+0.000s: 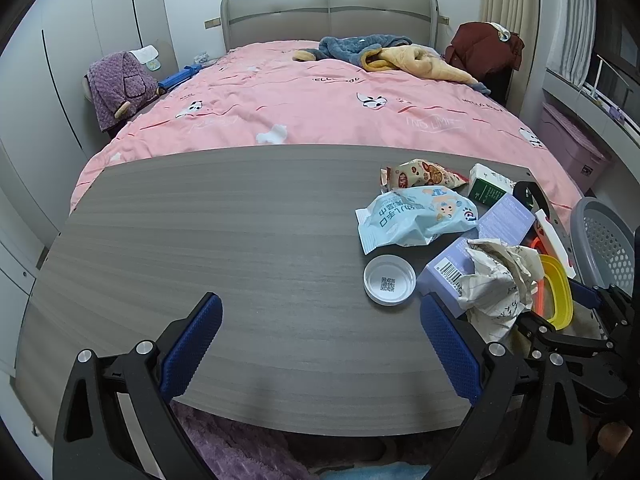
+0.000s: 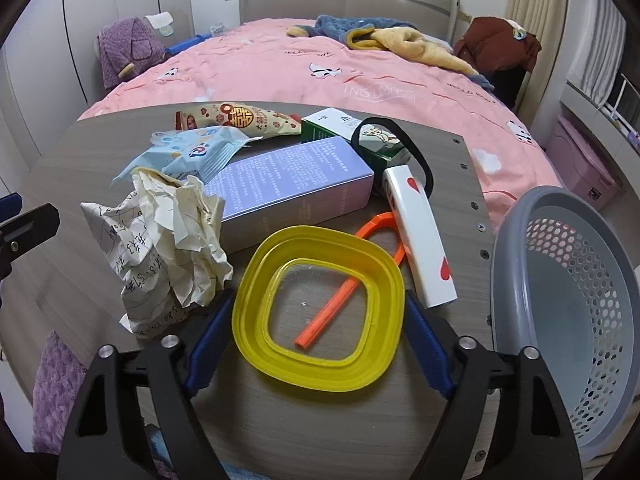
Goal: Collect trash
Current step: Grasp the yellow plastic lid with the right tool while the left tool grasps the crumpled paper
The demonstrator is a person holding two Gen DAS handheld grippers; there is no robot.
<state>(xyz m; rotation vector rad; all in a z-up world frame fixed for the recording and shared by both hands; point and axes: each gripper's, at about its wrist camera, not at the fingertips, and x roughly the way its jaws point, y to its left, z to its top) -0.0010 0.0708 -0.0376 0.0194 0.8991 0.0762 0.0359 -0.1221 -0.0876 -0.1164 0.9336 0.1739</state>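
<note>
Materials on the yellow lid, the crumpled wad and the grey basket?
Yellow lid: looks like glossy moulded plastic, clear centre pane. Crumpled wad: paper, matte, ruled lines and handwriting. Grey basket: probably rigid plastic, perforated walls, smooth rim.

We see even, soft indoor light and faint shadows. Both views stay sharp. Fisheye bending curves edges, with dark corners.

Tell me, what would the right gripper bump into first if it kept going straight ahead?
The yellow lid. It already lies between the right gripper's open fingers, so going on would push into it first. Behind it lie the orange strip and the purple box, though depth is hard to judge.
</note>
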